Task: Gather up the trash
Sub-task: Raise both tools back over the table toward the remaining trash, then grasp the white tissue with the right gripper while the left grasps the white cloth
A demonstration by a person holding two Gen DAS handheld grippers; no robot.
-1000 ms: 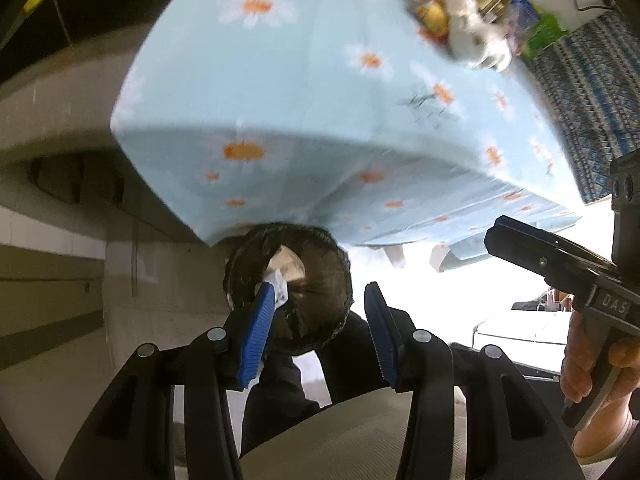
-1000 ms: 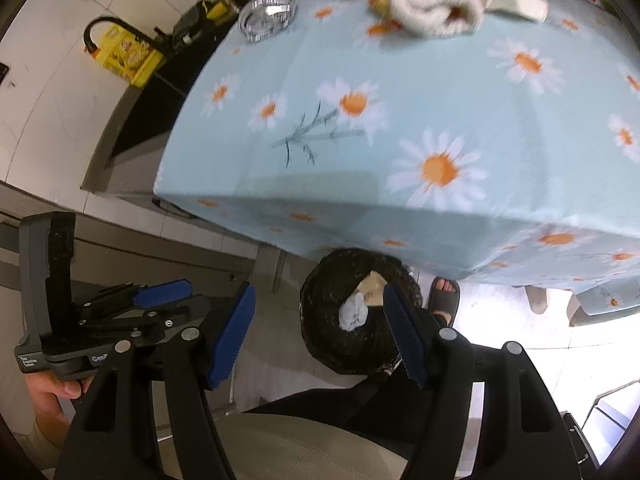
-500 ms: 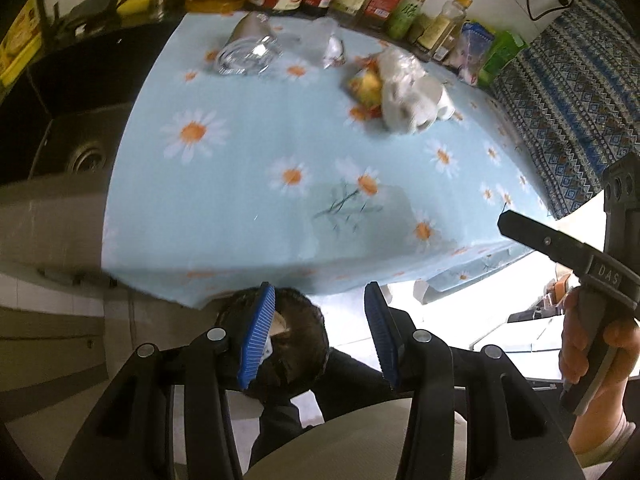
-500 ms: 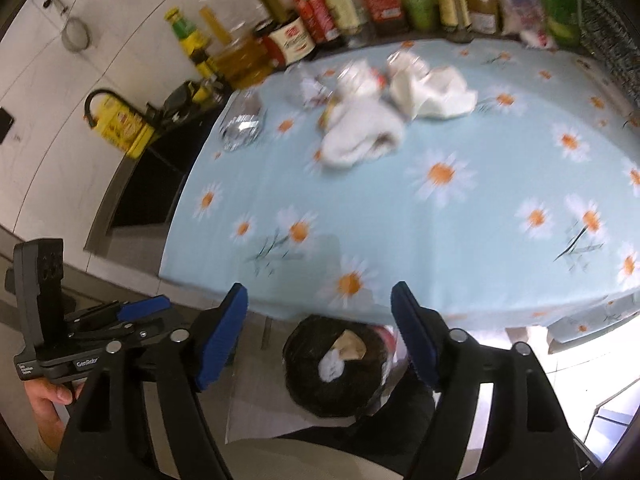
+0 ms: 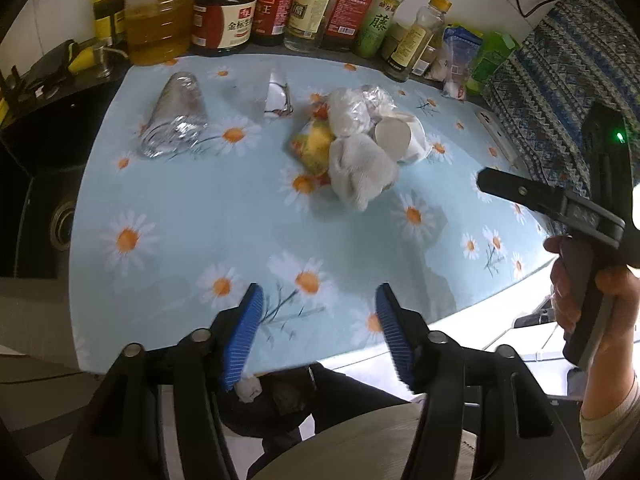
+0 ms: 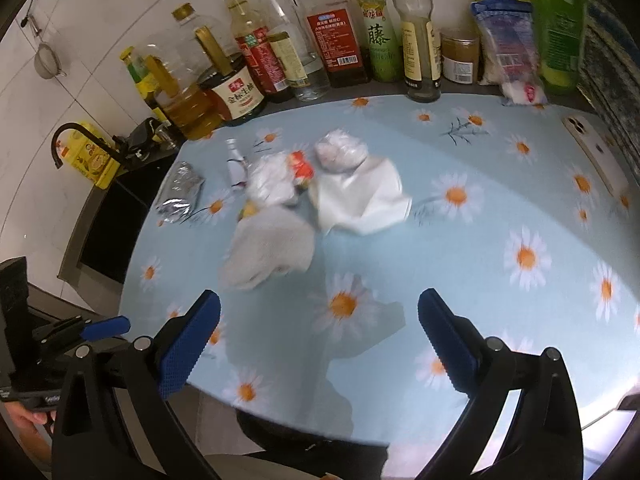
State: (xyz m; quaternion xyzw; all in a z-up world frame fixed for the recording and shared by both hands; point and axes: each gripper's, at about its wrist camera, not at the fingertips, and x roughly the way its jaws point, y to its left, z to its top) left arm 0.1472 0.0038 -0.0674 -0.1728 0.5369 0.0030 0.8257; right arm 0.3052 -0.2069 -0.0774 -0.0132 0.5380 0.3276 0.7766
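Fingers: left gripper (image 5: 318, 332) opening, empty | right gripper (image 6: 318, 340) opening wide, empty

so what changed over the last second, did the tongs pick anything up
No pickup. Both tongs came up from over the black bin below the table edge and now face the trash pile. The left tongs and right tongs are opening, nothing between them. The pile, the lying glass and the bottles stayed put.
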